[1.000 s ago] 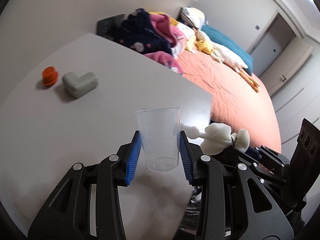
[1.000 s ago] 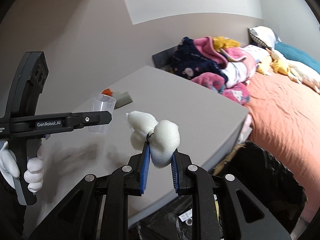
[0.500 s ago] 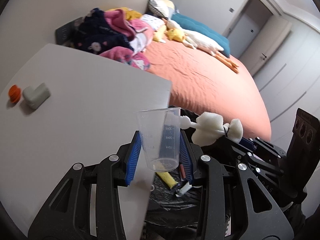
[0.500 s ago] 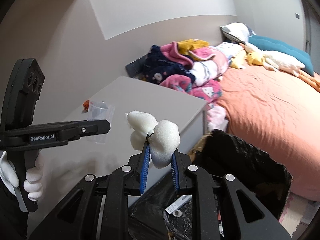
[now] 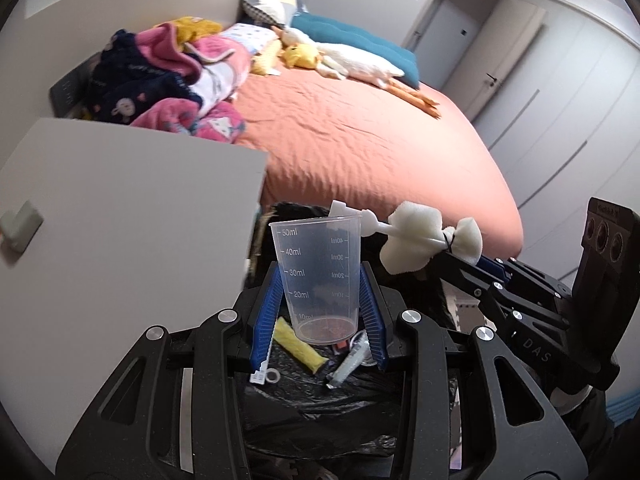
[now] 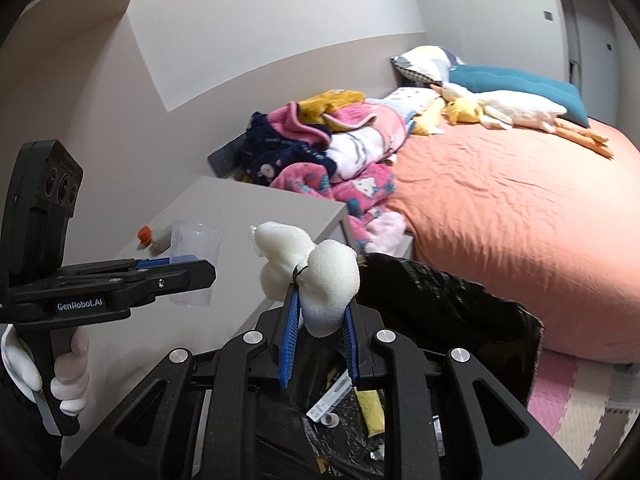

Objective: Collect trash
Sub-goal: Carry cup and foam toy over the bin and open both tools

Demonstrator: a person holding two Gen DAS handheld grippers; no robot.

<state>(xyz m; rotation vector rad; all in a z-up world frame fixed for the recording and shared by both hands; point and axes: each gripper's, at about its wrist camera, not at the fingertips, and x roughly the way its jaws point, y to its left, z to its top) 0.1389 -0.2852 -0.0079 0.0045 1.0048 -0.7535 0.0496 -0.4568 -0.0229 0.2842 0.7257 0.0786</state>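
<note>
My left gripper [image 5: 320,308] is shut on a clear plastic measuring cup [image 5: 318,276], held upright over the open black trash bag [image 5: 320,396]. My right gripper [image 6: 318,320] is shut on a white foam sponge brush [image 6: 310,280], also above the bag [image 6: 440,300]. The brush also shows in the left wrist view [image 5: 420,244], just right of the cup, and the cup shows in the right wrist view [image 6: 196,252]. The bag holds a yellow piece [image 5: 298,346] and other small litter.
A grey table [image 5: 120,208] stands left of the bag, with a grey corner guard [image 5: 22,226] and an orange cap [image 6: 144,234] on it. A bed with an orange cover [image 5: 360,140], piled clothes [image 5: 168,80] and plush toys lies beyond.
Both grippers have moved right, off the table, with the cup and the brush still held, and now hang over the trash bag.
</note>
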